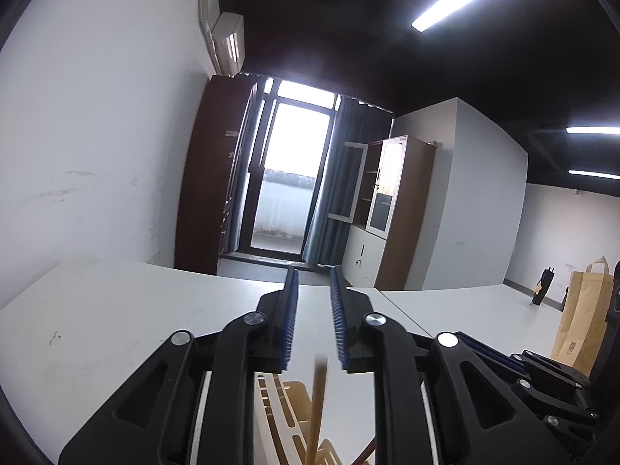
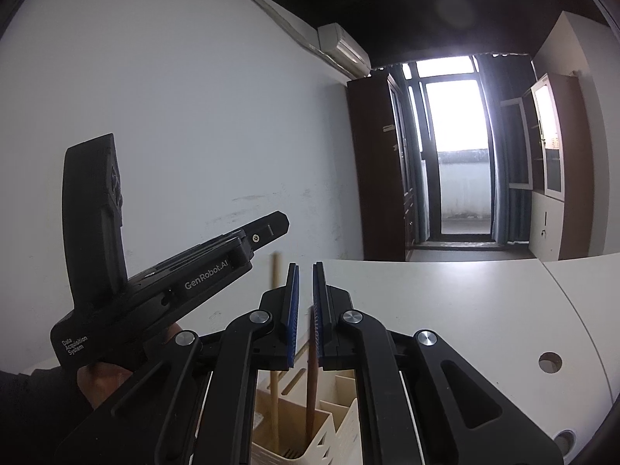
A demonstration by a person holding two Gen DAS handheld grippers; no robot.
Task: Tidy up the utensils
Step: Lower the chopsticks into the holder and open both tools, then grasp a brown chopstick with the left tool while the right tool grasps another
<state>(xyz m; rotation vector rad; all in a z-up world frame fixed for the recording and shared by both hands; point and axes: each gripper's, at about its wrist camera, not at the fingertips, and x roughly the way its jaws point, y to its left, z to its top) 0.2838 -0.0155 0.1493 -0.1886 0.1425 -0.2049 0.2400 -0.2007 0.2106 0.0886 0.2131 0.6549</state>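
Observation:
A cream utensil holder (image 1: 288, 399) with several compartments stands on the white table (image 1: 116, 329), right below both grippers. In the left wrist view a light wooden stick (image 1: 318, 399) rises from the holder into the wide gap of my left gripper (image 1: 314, 271); the blue pads do not touch it. In the right wrist view a darker wooden stick (image 2: 311, 383) stands in a holder compartment (image 2: 310, 438). It sits in the narrow gap of my right gripper (image 2: 306, 265), close to the right pad but not pinched. A paler stick (image 2: 275, 310) stands just to the left.
A hand (image 2: 100, 383) holds the left gripper's black body (image 2: 174, 279) at the left of the right wrist view. A brown paper bag (image 1: 581, 317) and a dark object (image 1: 540, 286) stand at the table's far right. The table has round holes (image 2: 550, 362).

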